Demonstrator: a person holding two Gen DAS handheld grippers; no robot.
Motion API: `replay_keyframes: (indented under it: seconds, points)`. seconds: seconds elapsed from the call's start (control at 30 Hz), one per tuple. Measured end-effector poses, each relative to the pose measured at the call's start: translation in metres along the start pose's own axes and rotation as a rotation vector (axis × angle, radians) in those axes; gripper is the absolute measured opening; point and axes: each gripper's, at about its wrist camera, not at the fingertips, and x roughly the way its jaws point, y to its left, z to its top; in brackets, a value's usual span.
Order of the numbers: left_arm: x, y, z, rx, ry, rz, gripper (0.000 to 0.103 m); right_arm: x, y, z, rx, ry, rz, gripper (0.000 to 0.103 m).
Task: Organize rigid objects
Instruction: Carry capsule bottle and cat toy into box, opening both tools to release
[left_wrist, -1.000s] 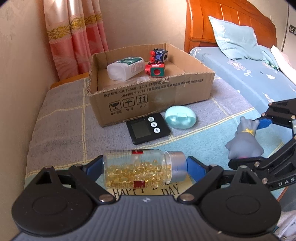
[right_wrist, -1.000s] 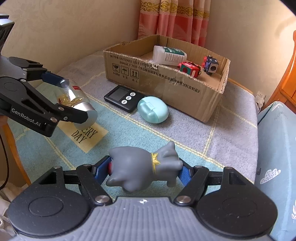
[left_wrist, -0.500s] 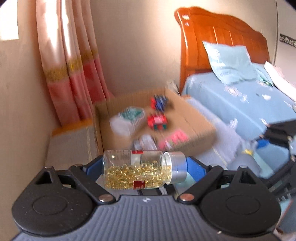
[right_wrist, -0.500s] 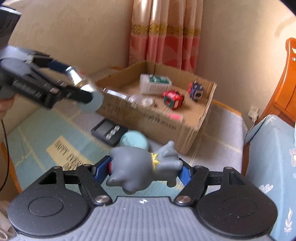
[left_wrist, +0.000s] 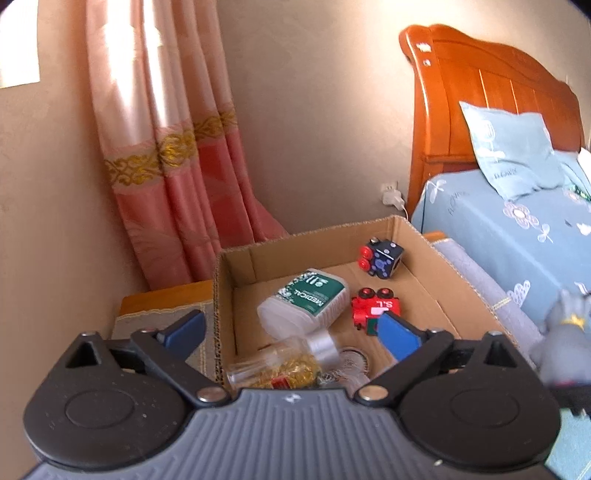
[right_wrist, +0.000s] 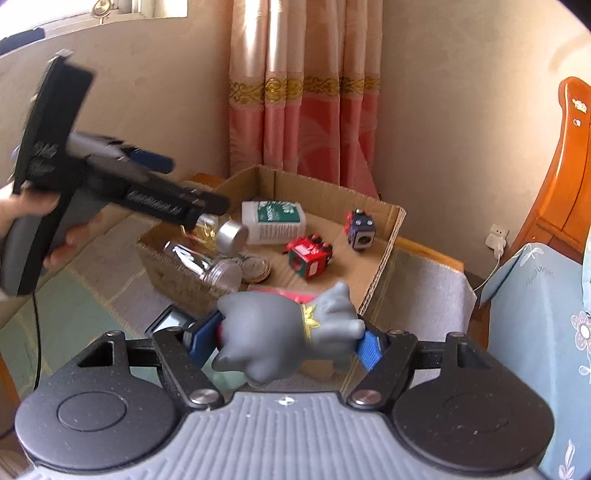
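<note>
My right hand-held gripper (right_wrist: 291, 341) is clenched on the grey toy figure (right_wrist: 284, 332), short of the cardboard box (right_wrist: 384, 254). My left hand-held gripper (left_wrist: 291, 332) has just been opening; its jaws stand wide, and the capsule bottle (left_wrist: 288, 363) sits free below them over the box's near corner. Farther in lie a white medical bottle (left_wrist: 306, 302), a red cube toy (left_wrist: 373, 308) and a dark cube toy (left_wrist: 382, 256).

The cardboard box (left_wrist: 424, 266) is looked down into closely from its near left corner. From farther right, the box (right_wrist: 384, 236) and left gripper (right_wrist: 192, 195) are seen too.
</note>
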Motion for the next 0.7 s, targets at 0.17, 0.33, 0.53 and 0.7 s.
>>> replay_keyframes:
  seconds: [0.17,0.33,0.53,0.7]
  points:
    - [-0.026,0.002,-0.013,-0.017,-0.006,-0.004,0.102,0.021,-0.01,0.019,-0.002,0.011,-0.023,0.078]
    - [-0.053,0.003,-0.035,-0.05,0.037,-0.034,0.102,0.052,-0.021,0.044,0.012,0.047,-0.028,0.079]
    - [-0.073,0.002,-0.061,-0.103,0.052,-0.032,0.102,0.095,-0.033,0.076,0.029,0.112,-0.067,0.079]
    - [-0.076,0.006,-0.074,-0.122,0.07,-0.044,0.102,0.113,-0.045,0.092,0.11,0.119,-0.107,0.103]
